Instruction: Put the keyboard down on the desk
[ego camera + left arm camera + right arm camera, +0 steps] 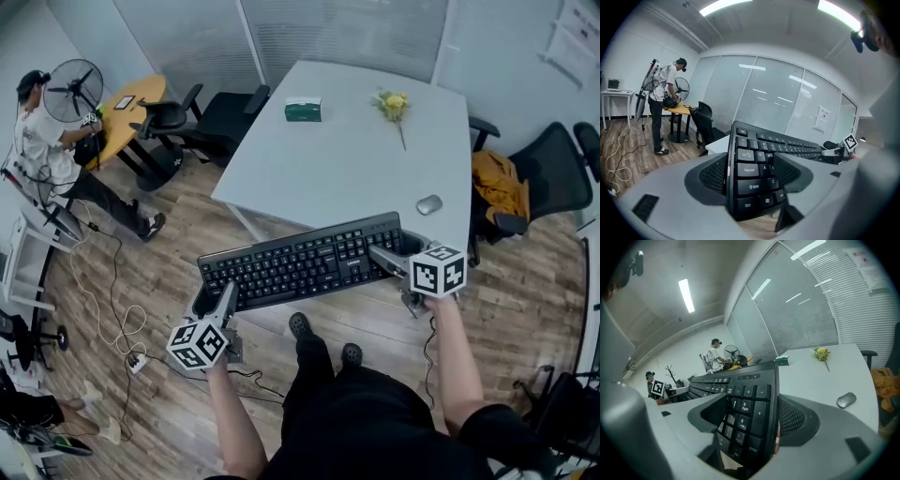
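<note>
Person's dark-clothed torso at 6 o'clock of head view, legs mostly hidden beneath it. Grey two-jaw left gripper, 8 o'clock: jaws clamped on the Ctrl/Shift end of the long black plastic keyboard. Matching right gripper, 3 o'clock: jaws clamped on the number-pad end. Keyboard held over brown wooden floor, large white desk at its 12 o'clock; contact with desk edge indeterminate. Keyboard underside unseen.

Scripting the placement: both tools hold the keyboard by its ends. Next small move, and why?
Probably carry it forward, level. The keyboard, clamped by the left tool and right tool, hangs mostly over the floor, short of the desk; bare tabletop lies ahead, left of the mouse.
</note>
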Demonstrator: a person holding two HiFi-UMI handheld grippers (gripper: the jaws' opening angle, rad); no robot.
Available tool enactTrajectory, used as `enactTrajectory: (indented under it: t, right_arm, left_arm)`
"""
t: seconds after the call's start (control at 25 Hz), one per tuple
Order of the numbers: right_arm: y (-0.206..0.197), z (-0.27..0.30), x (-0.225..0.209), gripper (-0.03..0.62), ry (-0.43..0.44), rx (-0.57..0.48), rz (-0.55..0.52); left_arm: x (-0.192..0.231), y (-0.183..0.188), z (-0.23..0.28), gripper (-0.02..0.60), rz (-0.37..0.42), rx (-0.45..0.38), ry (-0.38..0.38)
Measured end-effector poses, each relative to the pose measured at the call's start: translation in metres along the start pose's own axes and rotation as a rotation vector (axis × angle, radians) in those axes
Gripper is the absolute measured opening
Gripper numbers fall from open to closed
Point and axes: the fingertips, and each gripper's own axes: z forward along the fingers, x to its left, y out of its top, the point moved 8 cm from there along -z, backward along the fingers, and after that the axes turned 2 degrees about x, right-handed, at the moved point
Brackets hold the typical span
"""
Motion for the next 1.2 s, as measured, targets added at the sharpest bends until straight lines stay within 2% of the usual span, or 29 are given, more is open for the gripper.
enactTrajectory:
  t: [0.48,0.88,1.2]
  right_arm:
    - [0.059,0.082,0.004,0.337,-0.092,-0.009,0.040]
    - [0.047,0.112,-0.001,0.337,-0.171,-0.009,0.107]
    - [0.040,0.108,-0.005,0.337,-0.233,0.020,0.176]
  left_arm:
    - [0.082,0.064,0.092,0.291,0.002,0.035,-0.092]
    - [0.117,0.067,0.147,0.291,0.019,0.101,-0.171]
    - [0.119,0.067,0.173,0.291,0.014,0.175,-0.223]
